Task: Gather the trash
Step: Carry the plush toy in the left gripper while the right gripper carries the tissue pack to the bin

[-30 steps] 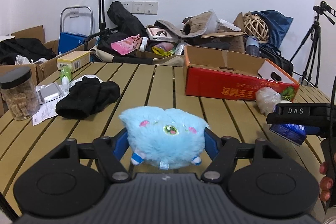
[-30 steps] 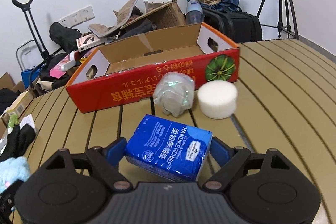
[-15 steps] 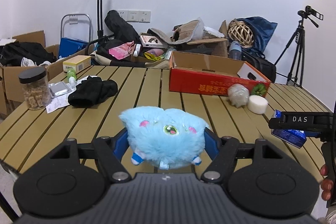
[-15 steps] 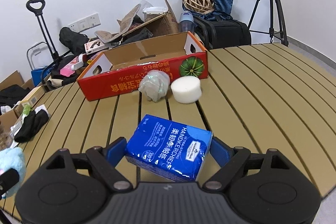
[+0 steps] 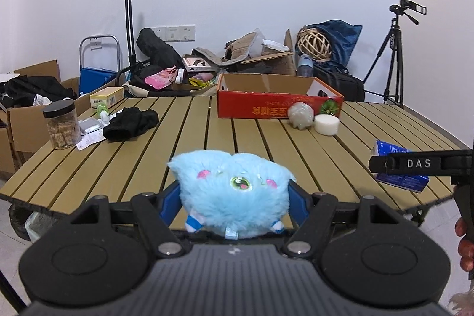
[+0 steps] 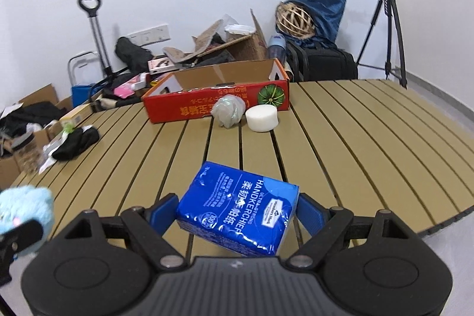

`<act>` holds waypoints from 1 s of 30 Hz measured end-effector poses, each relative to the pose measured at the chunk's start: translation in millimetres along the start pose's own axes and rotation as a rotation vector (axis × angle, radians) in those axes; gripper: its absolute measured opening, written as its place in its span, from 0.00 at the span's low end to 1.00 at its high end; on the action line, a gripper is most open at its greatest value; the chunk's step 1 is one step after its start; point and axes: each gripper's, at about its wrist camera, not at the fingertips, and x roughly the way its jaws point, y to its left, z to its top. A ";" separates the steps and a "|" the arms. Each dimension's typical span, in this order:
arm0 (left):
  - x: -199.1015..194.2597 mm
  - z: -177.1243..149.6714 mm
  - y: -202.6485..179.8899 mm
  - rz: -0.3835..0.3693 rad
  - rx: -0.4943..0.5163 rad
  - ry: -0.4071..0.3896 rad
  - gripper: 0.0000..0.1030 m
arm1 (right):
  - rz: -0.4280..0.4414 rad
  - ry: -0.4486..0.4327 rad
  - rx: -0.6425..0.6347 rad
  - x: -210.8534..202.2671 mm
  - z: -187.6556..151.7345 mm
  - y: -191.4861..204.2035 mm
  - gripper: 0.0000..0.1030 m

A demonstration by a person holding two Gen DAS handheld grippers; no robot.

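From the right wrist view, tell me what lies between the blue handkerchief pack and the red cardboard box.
In the right wrist view, bare wooden slats, then a crumpled clear plastic wad and white foam puck before the box.

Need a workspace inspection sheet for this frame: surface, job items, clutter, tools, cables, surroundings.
Surface: slatted table, tan.
Job's things: blue plush toy and blue tissue pack, both held; crumpled plastic wad and white foam disc beside red cardboard box.
Clutter: black cloth, snack jar, papers.
Grippers: left tool shut on toy; right tool shut on pack.
Cables: nothing seen.
Surroundings: tripod, cartons, bags against wall.
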 end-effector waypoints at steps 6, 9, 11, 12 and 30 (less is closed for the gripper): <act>-29.9 -19.6 -10.5 -0.020 0.015 -0.007 0.70 | 0.025 -0.008 -0.072 -41.6 -31.9 -6.8 0.83; -43.7 -32.0 -17.4 -0.031 0.028 -0.013 0.70 | 0.042 -0.001 -0.098 -58.5 -50.1 -11.3 0.83; -51.2 -40.2 -21.0 -0.038 0.030 -0.008 0.70 | 0.053 0.003 -0.118 -67.9 -61.9 -13.4 0.83; -54.7 -44.2 -22.8 -0.041 0.030 -0.005 0.70 | 0.060 0.006 -0.124 -72.9 -68.5 -14.5 0.83; -86.9 -132.6 -42.3 -0.070 0.068 0.134 0.70 | 0.146 0.197 -0.201 -97.1 -183.0 -25.6 0.83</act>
